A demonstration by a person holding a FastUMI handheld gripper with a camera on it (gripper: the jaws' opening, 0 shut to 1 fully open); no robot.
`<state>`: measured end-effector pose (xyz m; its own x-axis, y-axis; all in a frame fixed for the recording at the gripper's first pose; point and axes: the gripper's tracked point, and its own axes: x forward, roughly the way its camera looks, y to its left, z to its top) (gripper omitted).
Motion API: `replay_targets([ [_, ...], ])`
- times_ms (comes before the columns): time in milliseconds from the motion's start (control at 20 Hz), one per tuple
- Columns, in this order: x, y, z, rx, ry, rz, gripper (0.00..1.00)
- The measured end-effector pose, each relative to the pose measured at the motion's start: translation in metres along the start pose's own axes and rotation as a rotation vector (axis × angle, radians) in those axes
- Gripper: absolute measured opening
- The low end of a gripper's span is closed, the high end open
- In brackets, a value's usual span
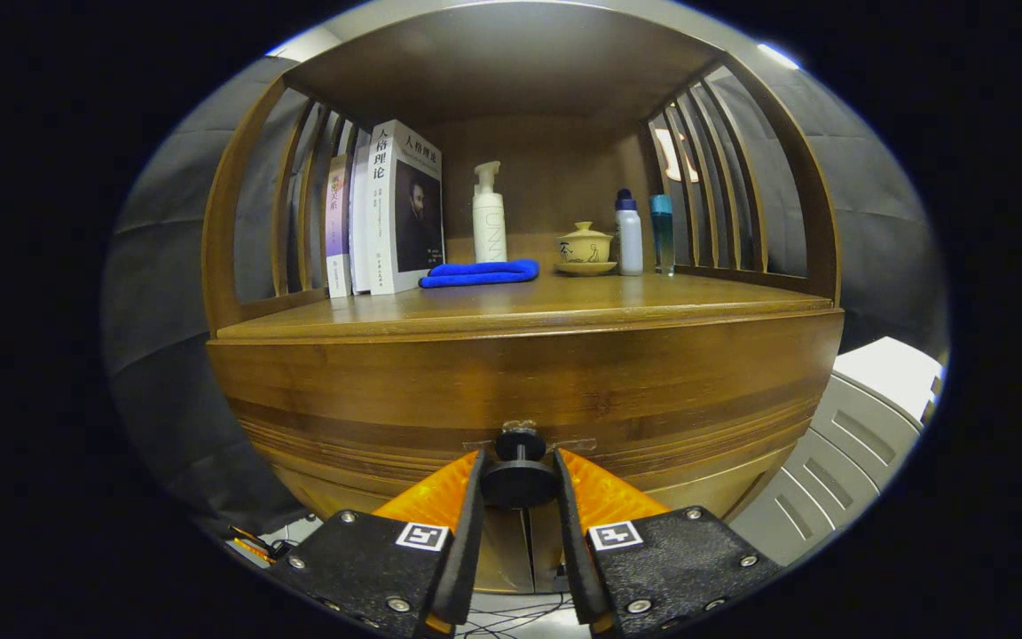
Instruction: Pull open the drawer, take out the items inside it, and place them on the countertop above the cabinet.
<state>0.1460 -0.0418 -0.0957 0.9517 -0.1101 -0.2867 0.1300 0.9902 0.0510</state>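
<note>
Gripper view: tongs [518, 484] level, clamping drawer knob [519, 480].

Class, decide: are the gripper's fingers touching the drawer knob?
Touching. The gripper view shows the gripper with both fingers pressed against the sides of the drawer knob, no gap.

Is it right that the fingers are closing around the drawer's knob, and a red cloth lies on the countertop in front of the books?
Not quite: the cloth is blue, not red, as the gripper view shows. The rest holds: the fingers flank the drawer's knob, and the cloth lies on the countertop in front of the books.
</note>
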Motion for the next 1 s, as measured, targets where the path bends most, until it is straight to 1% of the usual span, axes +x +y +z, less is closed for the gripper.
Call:
replay_targets([
  [300,-0.006,0.000,-0.001,-0.013,0.004,-0.001,0.42],
  [550,-0.031,0.000,-0.007,-0.005,-0.012,-0.014,0.42],
  [1000,-0.062,0.004,-0.013,-0.029,-0.026,-0.001,0.42],
])
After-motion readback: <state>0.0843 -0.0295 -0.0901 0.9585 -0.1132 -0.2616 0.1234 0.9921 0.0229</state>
